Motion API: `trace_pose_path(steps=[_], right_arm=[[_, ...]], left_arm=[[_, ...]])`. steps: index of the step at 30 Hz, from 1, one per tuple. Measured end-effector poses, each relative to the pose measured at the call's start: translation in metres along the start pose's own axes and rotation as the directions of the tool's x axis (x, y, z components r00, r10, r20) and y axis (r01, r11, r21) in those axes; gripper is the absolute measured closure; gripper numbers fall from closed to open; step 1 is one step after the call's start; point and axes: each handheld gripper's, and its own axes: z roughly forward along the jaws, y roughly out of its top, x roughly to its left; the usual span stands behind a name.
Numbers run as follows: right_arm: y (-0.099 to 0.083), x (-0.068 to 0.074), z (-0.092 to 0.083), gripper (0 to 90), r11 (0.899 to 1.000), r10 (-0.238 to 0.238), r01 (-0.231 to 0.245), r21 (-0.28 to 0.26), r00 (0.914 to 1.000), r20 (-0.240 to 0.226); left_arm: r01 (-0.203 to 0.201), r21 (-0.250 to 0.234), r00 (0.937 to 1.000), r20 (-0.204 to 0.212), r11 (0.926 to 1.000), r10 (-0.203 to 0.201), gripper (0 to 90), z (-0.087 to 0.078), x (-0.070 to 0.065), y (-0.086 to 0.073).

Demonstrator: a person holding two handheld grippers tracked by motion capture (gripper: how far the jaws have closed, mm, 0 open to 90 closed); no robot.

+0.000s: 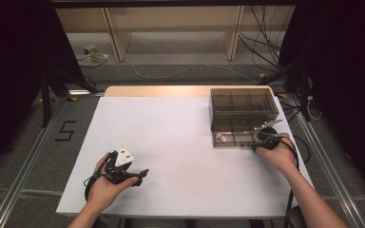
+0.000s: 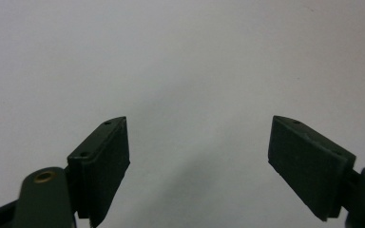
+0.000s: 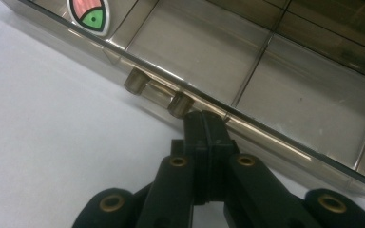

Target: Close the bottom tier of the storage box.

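While your right gripper (image 3: 204, 124) sits pinched together at the drawer (image 1: 235, 138) handle (image 3: 159, 91), a skewed push jams it; left gripper (image 2: 197, 161) idles apart.

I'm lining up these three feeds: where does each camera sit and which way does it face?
High view: above the person's side, looking forward and down on the table; forearms, both hands.
Left gripper view: on the left tongs, open over bare white surface.
Right gripper view: on the right tongs, shut at the drawer front.
The high and right gripper views share the drawer.
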Motion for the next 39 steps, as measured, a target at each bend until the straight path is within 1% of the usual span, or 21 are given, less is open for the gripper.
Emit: trace_pose_path(steps=[12, 29, 39], right_arm=[[0.0023, -0.0004, 0.0021, 90.0, 1.000, 0.004, -0.004, -0.013, 1.0000, 0.007], [0.0059, -0.0014, 0.0045, 90.0, 1.000, -0.003, 0.004, -0.023, 0.9999, 0.010], [0.0086, -0.0022, 0.0063, 90.0, 1.000, -0.005, 0.006, -0.022, 0.9999, 0.016]], left_arm=[[-0.004, 0.000, 1.0000, 0.001, 1.0000, 0.004, 21.7, 0.0001, -0.0003, 0.0001], [-0.006, 0.001, 1.0000, 0.000, 1.0000, 0.006, 21.8, 0.0001, -0.0004, 0.0003], [-0.005, 0.001, 1.0000, 0.000, 1.0000, 0.005, 21.8, 0.0002, -0.0005, 0.0002]])
